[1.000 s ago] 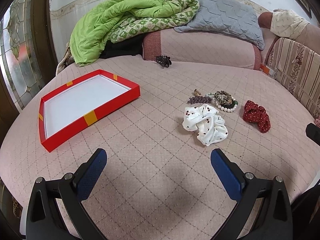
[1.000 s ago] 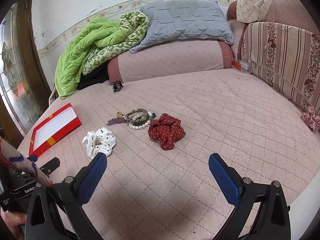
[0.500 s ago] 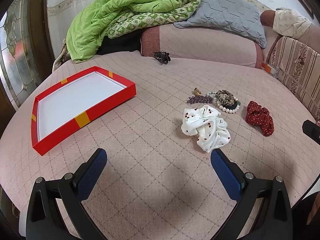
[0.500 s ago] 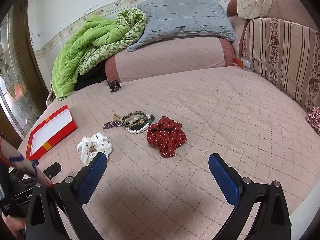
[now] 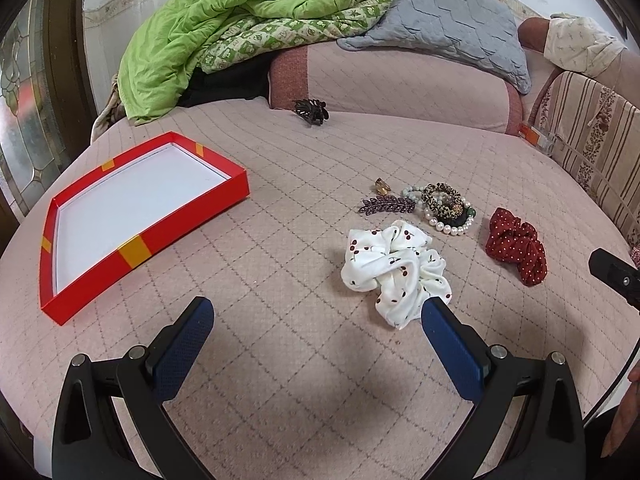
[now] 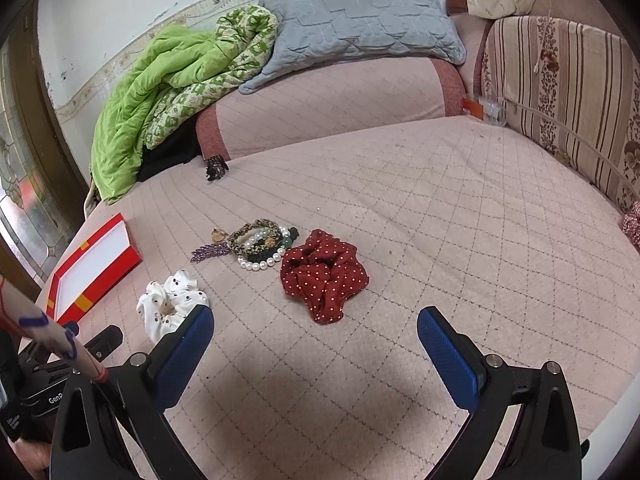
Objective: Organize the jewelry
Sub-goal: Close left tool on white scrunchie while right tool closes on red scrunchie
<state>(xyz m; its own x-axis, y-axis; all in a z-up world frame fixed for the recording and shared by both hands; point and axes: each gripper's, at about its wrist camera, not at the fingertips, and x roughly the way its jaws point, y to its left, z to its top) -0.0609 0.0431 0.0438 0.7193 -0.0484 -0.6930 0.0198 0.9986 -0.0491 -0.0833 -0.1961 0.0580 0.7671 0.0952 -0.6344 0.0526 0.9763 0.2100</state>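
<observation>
On the far left of the quilted pink bed cover (image 5: 280, 380) I see the red tray (image 5: 182, 222) with its white floor bare, yellow tape at its corners. My left gripper (image 5: 316, 320) hangs low over the cover with its blue-padded jaws spread wide and nothing between them; the right pad's tip sits just at the lower edge of the white cherry-print scrunchie (image 5: 394, 270). Beyond that scrunchie lies the small cluster: a purple leaf-shaped hair clip (image 5: 386, 205), an amber clip (image 5: 382, 186), then a leopard-print scrunchie (image 5: 440, 200) lying on a pearl bracelet (image 5: 450, 226). Just right of the cluster sits the red polka-dot scrunchie (image 6: 322, 276), apart from the pearls. My right gripper (image 6: 314, 330) is also gaping, empty, aimed at that red scrunchie, which lies ahead between its two pads without touching them. A dark claw clip (image 6: 216, 168) rests alone near the bolster (image 6: 332, 108), under the green quilt (image 5: 224, 36) and grey pillow (image 6: 356, 20).
</observation>
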